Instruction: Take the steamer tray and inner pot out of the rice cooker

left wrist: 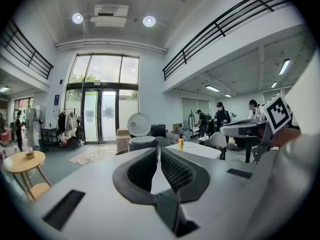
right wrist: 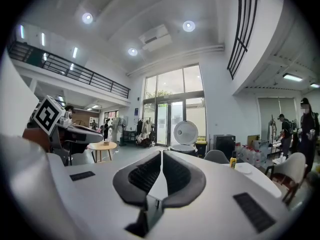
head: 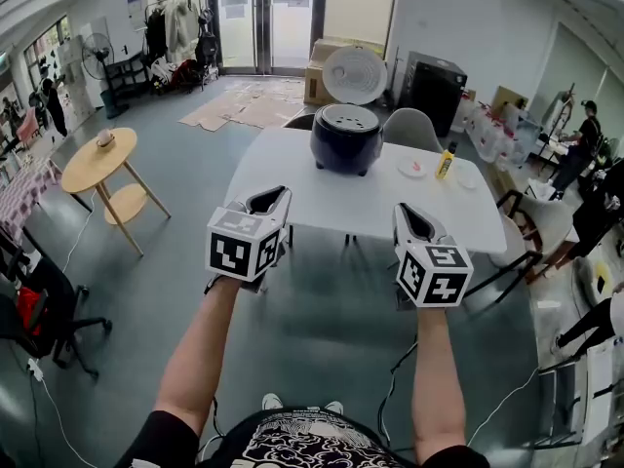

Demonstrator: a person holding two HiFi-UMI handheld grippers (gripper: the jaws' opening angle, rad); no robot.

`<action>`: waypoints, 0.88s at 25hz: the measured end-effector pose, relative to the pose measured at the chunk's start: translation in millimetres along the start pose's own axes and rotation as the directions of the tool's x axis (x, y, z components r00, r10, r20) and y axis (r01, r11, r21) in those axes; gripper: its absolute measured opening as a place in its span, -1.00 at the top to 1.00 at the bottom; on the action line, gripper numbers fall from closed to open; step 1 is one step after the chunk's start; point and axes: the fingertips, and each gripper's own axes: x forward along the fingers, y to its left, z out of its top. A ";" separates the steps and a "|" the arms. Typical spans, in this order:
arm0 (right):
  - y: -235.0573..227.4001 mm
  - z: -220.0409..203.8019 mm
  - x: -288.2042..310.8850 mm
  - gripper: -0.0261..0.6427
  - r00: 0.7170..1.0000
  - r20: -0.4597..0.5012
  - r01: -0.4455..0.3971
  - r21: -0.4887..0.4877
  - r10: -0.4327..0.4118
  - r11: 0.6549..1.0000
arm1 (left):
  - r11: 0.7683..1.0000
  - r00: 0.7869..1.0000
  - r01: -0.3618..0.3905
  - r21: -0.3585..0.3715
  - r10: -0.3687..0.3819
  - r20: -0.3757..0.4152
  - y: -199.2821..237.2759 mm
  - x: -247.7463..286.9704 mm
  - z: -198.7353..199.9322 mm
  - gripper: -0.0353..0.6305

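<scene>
A dark rice cooker (head: 346,137) stands on the far side of a white table (head: 292,188), its round white lid (head: 354,74) raised. A pale perforated steamer tray (head: 345,118) shows in its top. The cooker (left wrist: 142,143) also peeks over the jaws in the left gripper view, and the cooker (right wrist: 183,147) appears far off in the right gripper view. My left gripper (head: 269,203) and right gripper (head: 408,217) are held side by side in front of the table's near edge, well short of the cooker. Both are shut and hold nothing.
A small plate (head: 412,168) and a yellow bottle (head: 446,164) sit on the table right of the cooker. Grey chairs (head: 410,127) stand behind the table. A round wooden side table (head: 99,160) is at left, a black office chair (head: 44,310) near left. People stand at right.
</scene>
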 end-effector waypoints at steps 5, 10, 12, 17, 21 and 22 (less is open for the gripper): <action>-0.9 -2.2 -0.2 0.84 1.000 -0.005 -0.003 0.000 0.003 1.000 | 1.000 1.000 -0.001 -0.001 0.001 0.002 -1.3 1.3 -0.7 0.66; -0.9 -4.8 -0.6 0.72 1.000 -0.015 -0.004 -0.002 0.004 1.000 | 1.000 1.000 -0.013 -0.003 0.013 0.011 1.1 0.5 -1.0 0.46; -1.2 -5.7 -0.6 0.65 1.000 -0.017 -0.005 0.003 0.005 1.000 | 1.000 1.000 -0.017 -0.006 0.017 0.012 2.3 0.3 -1.3 0.37; -2.2 -5.0 -0.2 0.44 1.000 -0.011 0.003 0.002 -0.003 1.000 | 1.000 0.999 -0.029 0.005 0.029 0.015 3.7 0.6 -0.7 0.14; -1.8 -3.9 0.0 0.28 1.000 -0.008 0.013 -0.004 -0.013 1.000 | 0.999 0.999 -0.042 0.018 0.041 0.025 6.5 -0.9 1.4 -0.01; -2.0 -4.1 0.0 0.23 1.000 -0.010 0.016 -0.003 -0.016 1.000 | 0.999 0.999 -0.043 0.020 0.043 0.027 6.9 -1.3 1.9 -0.03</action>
